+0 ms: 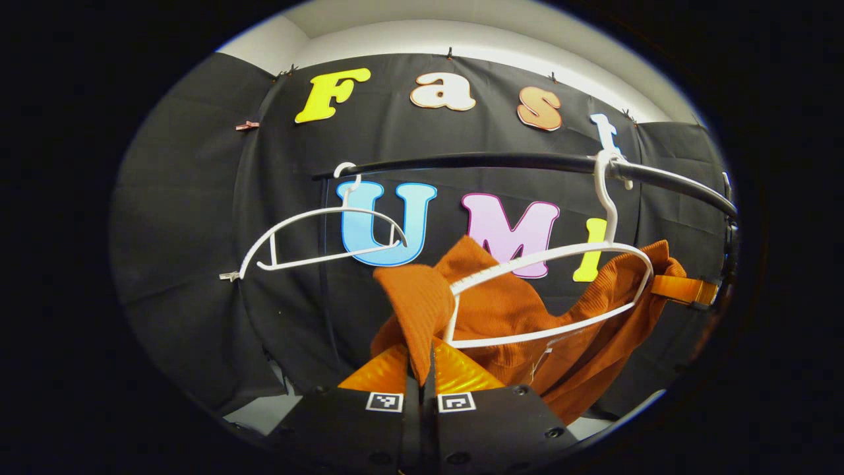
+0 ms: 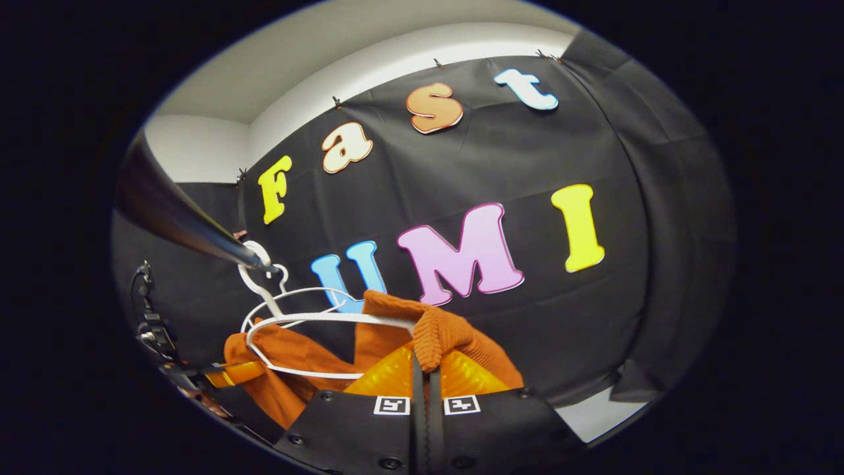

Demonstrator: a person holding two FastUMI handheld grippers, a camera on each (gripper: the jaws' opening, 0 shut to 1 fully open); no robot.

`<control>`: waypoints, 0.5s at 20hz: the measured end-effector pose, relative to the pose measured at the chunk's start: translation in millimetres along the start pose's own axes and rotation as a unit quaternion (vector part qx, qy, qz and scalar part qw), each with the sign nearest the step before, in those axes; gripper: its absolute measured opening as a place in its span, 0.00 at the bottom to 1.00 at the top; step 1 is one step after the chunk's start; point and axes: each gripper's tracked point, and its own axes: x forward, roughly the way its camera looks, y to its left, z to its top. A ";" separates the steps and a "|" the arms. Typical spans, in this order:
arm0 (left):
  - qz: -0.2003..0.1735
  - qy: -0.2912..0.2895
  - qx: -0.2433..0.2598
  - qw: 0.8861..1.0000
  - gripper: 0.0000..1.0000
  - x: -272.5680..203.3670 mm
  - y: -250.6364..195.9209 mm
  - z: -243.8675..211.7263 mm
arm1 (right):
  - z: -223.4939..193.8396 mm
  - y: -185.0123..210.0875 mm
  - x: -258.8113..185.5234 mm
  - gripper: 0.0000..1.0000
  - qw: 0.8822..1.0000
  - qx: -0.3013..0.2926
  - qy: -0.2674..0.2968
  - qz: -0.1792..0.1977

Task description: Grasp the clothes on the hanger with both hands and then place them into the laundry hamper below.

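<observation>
left gripper view: empty hanger (image 1: 323, 237) beside garment (image 1: 501, 310)

In the left gripper view, the left gripper (image 1: 420, 376) at six o'clock pinched a fold of the orange garment (image 1: 501, 310) between its closed fingers. The garment draped over a white hanger (image 1: 547, 297) hooked on the black rail (image 1: 475, 161); an empty white hanger (image 1: 316, 237) hung at nine o'clock.

Orange ribbed garment (image 1: 501, 310); white hangers (image 1: 316, 237); black rail (image 1: 501, 160).
</observation>
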 end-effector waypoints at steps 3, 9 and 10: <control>0.004 0.006 -0.003 1.000 0.05 1.9 6.4 -1.7 | 13.5 -53.2 5.2 0.04 0.996 -0.026 -0.030 -0.086; 0.009 0.012 0.005 1.000 0.05 5.0 9.2 -4.2 | -71.8 -100.4 27.3 0.04 0.989 -0.015 0.055 -0.140; 0.014 0.013 0.006 1.000 0.05 6.9 13.6 -4.6 | -88.2 -92.9 28.1 0.04 0.989 -0.005 0.068 -0.130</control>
